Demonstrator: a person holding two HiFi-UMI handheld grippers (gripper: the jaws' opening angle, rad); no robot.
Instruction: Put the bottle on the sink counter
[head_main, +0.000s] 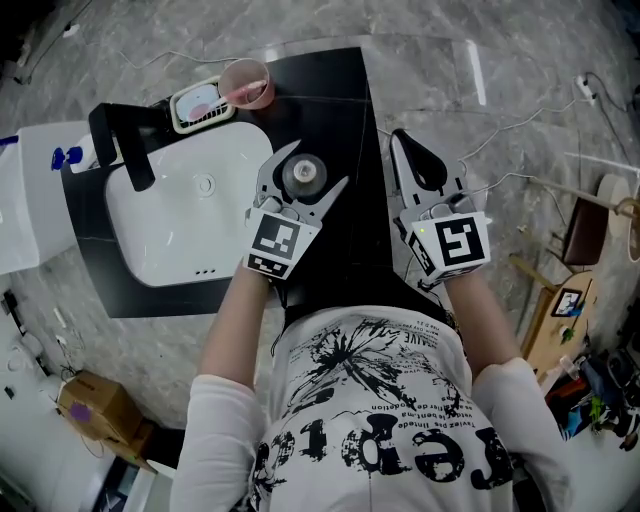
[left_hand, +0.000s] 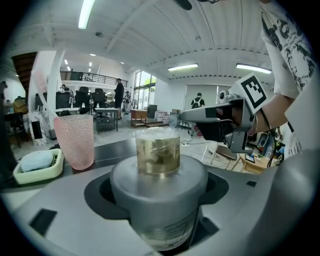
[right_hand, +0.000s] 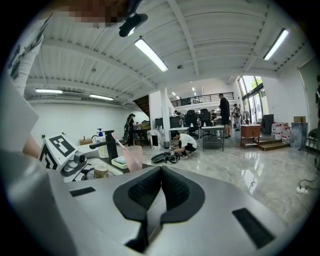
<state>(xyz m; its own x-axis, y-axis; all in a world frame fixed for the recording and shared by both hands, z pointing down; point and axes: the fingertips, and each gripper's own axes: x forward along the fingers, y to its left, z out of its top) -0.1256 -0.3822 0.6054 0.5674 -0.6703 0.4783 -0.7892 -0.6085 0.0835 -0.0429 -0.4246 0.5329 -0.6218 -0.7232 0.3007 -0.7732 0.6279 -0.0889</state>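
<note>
A clear bottle (head_main: 303, 177) with a grey collar and a gold-tinted top stands upright between the jaws of my left gripper (head_main: 316, 168), which is shut on it. It is over the black sink counter (head_main: 340, 110), just right of the white basin (head_main: 170, 225); whether its base touches the counter I cannot tell. The left gripper view shows the bottle (left_hand: 159, 165) filling the gap of the left gripper (left_hand: 160, 212). My right gripper (head_main: 401, 138) hovers to the right, shut with nothing in it. In its own view, the right gripper (right_hand: 161, 174) has both pads pressed together.
A pink cup (head_main: 247, 83) holding a toothbrush and a soap dish (head_main: 203, 103) stand at the counter's back. A black faucet (head_main: 125, 140) rises over the basin's left, with a blue-topped dispenser (head_main: 70, 157) beside it. Marble floor with cables surrounds the counter.
</note>
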